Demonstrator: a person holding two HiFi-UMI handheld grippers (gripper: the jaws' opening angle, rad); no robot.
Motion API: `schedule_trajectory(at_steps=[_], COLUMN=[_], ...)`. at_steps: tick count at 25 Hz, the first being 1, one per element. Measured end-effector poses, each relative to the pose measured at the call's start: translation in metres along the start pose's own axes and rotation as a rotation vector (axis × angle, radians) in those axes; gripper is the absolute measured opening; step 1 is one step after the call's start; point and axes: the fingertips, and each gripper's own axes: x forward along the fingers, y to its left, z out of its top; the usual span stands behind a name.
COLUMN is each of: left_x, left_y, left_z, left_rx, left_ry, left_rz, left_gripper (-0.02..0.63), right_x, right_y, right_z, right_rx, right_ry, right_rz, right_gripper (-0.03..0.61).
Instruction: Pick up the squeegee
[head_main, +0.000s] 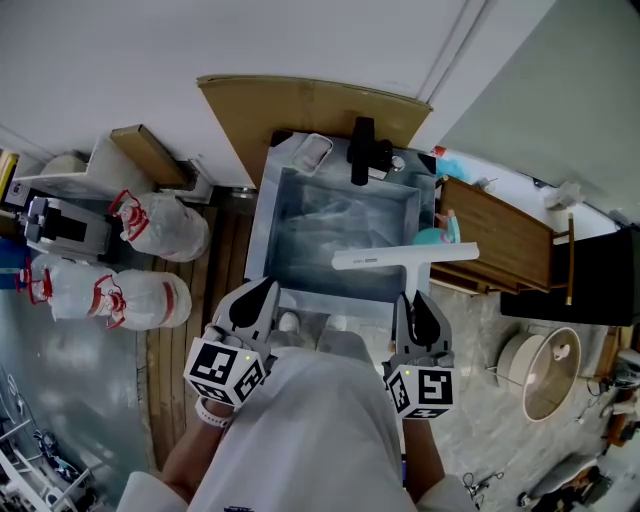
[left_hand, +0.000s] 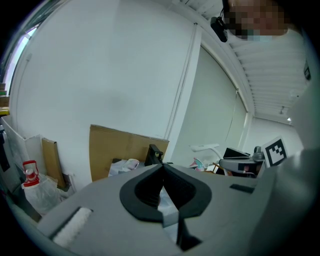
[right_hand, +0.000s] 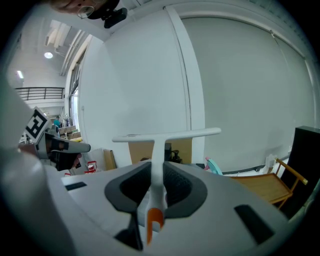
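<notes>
The white squeegee (head_main: 405, 257) hangs over the near edge of the steel sink (head_main: 266, 225), its long blade level and crosswise. My right gripper (head_main: 412, 300) is shut on its handle. In the right gripper view the squeegee (right_hand: 165, 136) stands up from the right gripper (right_hand: 157, 169), and an orange end of the handle shows below the pads. My left gripper (head_main: 262, 296) sits beside it at the sink's near left corner. In its own view the left gripper (left_hand: 162, 169) has its jaws together with nothing between them.
A black faucet (head_main: 362, 150) stands at the sink's far edge, with a cardboard sheet (head_main: 300, 100) against the wall behind. Tied white bags (head_main: 165, 225) lie left of the sink. A wooden rack (head_main: 500, 240) and a teal item (head_main: 435, 237) are on the right.
</notes>
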Motion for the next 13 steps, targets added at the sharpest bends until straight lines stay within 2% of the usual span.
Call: schedule_trajectory(at_steps=[13], left_x=[0.013], left_y=[0.000], left_z=[0.003], left_rx=[0.005], left_ry=[0.008], left_rz=[-0.019], left_gripper=[0.003], right_x=[0.009], right_y=[-0.001], right_z=[-0.002], right_rx=[0.002], right_ry=[0.002], right_rz=[0.000], right_gripper=[0.064])
